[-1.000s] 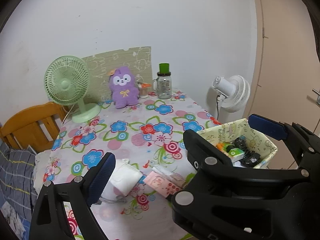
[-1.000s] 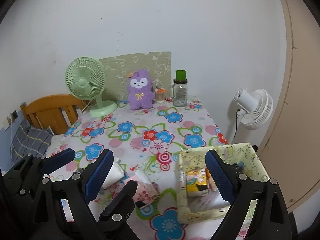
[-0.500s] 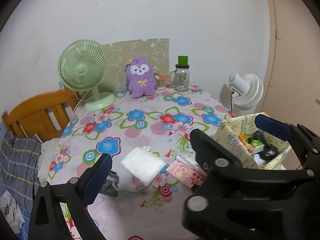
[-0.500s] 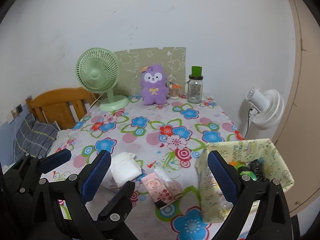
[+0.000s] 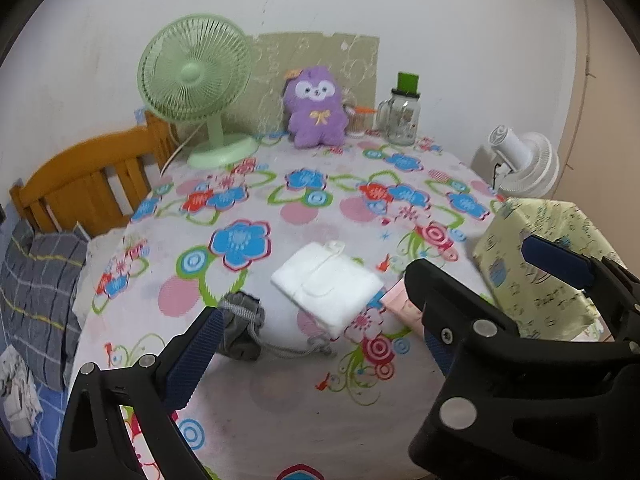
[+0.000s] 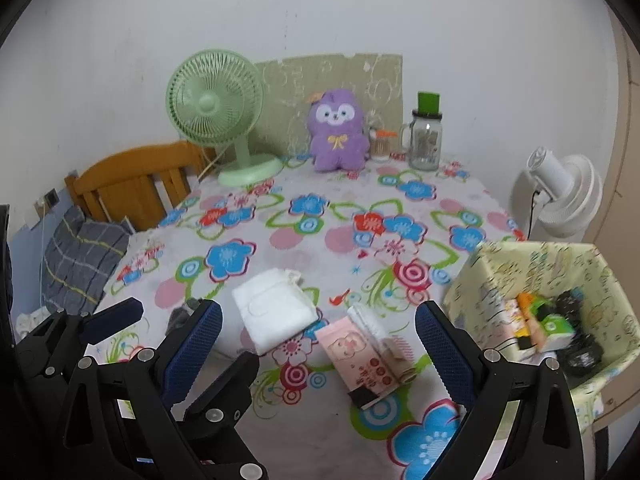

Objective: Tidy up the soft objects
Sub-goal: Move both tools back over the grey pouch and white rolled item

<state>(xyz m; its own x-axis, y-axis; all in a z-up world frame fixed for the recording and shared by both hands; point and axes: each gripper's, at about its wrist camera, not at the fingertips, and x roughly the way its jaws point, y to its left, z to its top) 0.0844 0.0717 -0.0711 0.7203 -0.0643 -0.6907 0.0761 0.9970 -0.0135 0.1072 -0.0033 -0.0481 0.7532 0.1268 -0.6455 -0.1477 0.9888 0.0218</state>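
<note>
On the desk [image 6: 280, 432], which is covered by a flower-print cloth, a folded white fabric pad [image 6: 274, 314] lies flat near the front, with a thin white loop resting on top of it [image 5: 326, 280]. Just left of it sits a crumpled grey drawstring pouch [image 5: 240, 326], its cord trailing toward the pad's near corner. To the right of the pad lies a pink printed packet [image 6: 360, 360], with a small white and pink item beside it (too blurred to name). A pale yellow patterned fabric bin [image 6: 516, 276] stands at the desk's right edge, holding a jumble of orange, green and black things.

The left tool [image 5: 316, 344] hangs above the near edge of the desk, its blue-padded fingers spread wide and holding nothing; the grey pouch lies just beyond its left finger. The right tool [image 6: 318, 350] is likewise spread wide and empty, with the white pad and pink packet seen between its fingers.

At the far side stand a green desk fan [image 6: 218, 108], a purple plush toy [image 6: 338, 136] and a glass jar with a green lid [image 6: 426, 140]. A white fan [image 6: 560, 196] stands beyond the right edge, and a wooden bed frame [image 6: 132, 180] at the left.
</note>
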